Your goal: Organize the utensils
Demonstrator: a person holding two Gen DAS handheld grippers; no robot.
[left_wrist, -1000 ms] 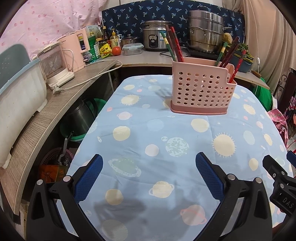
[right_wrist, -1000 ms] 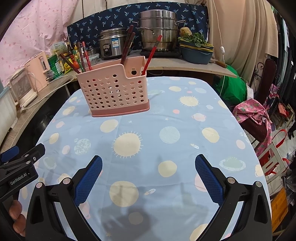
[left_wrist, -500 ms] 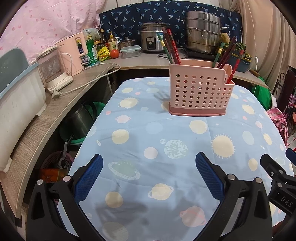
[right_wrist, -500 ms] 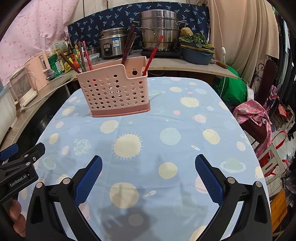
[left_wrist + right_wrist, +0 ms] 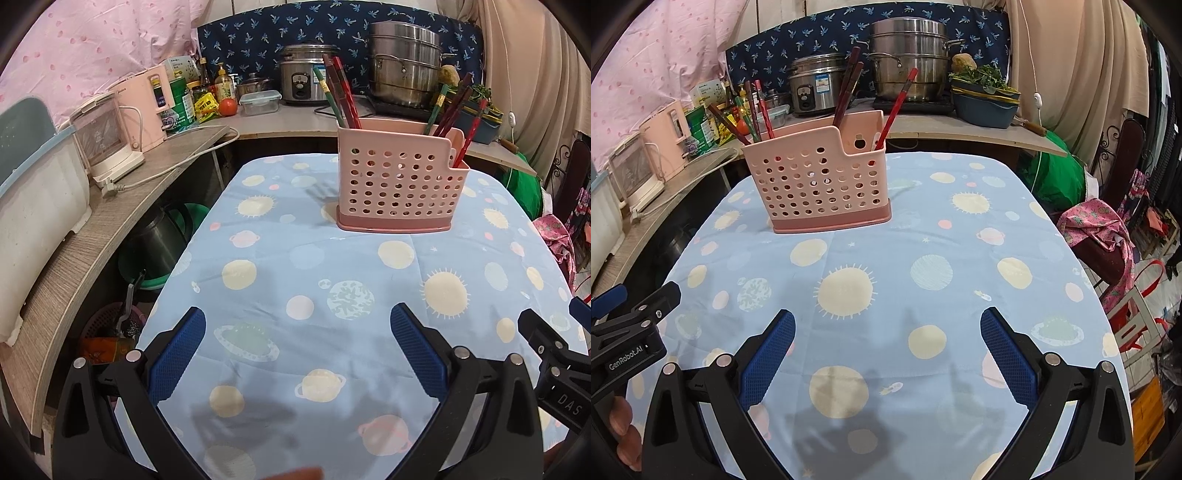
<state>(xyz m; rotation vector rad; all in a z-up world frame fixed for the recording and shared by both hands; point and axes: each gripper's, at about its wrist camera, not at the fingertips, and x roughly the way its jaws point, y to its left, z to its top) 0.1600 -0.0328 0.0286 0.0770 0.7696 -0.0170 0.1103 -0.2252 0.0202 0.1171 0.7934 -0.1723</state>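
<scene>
**Planet-print table, pink caddy at the far end**

On the blue tablecloth (image 5: pixel 295 258) stands a perforated pink utensil holder (image 5: pixel 397 184), red and green chopsticks (image 5: pixel 341 96) leaning upright inside. The left gripper (image 5: pixel 299 354) and right gripper (image 5: pixel 888 354) hover spread wide, holding nothing.

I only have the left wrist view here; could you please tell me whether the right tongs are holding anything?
Observer: No. The right tongs are wide open and empty, hovering above the tablecloth, short of the pink basket.
Operator: Thank you. Is there anything in the basket's low end compartment besides the red chopstick?
Observer: Yes. A small white item sits just beside that chopstick, inside the notch. It is too small to identify.
</scene>
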